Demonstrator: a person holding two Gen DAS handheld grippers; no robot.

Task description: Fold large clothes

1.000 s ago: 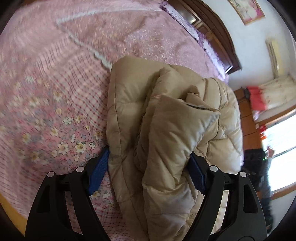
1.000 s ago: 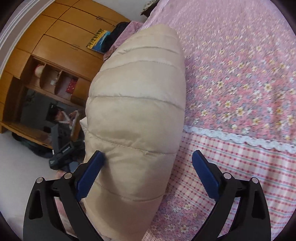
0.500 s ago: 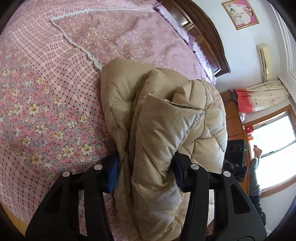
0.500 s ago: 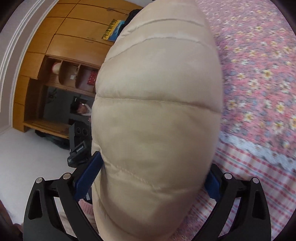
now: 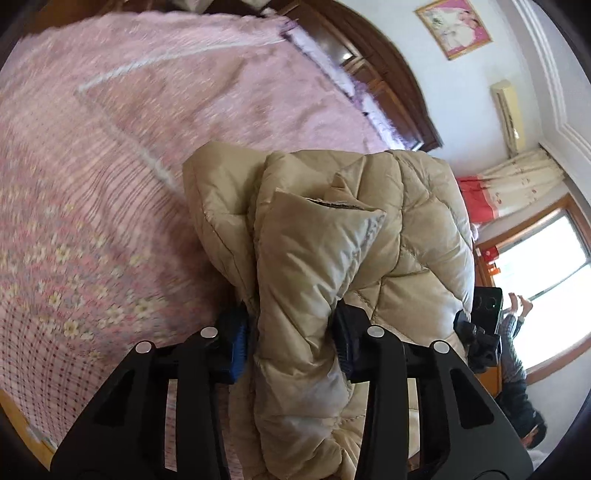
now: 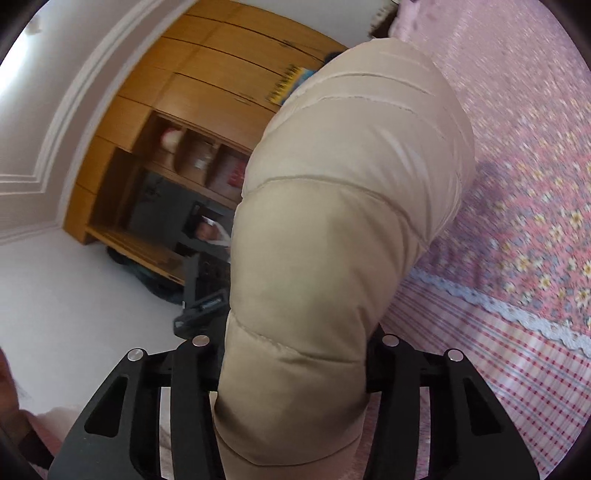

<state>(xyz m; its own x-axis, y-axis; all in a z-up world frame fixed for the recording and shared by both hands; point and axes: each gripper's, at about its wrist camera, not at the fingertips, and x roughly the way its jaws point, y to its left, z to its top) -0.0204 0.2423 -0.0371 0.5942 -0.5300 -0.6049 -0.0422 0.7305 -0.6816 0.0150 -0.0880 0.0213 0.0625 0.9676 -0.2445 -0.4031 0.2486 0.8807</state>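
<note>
We see left gripper (image 5: 291, 338) clenched on beige puffer jacket (image 5: 332, 258) | right gripper (image 6: 295, 354) grasping jacket too | pink bedspread (image 5: 92, 184) beneath, left.

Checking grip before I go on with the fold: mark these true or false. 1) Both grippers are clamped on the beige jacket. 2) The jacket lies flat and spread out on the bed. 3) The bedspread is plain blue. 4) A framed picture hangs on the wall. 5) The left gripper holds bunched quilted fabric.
1) True: the left gripper and the right gripper are each shut on the beige jacket.
2) False: it is bunched and gathered up between the fingers.
3) False: the bedspread is pink with flowers and checks.
4) True: the framed picture hangs above the headboard.
5) True.
</note>
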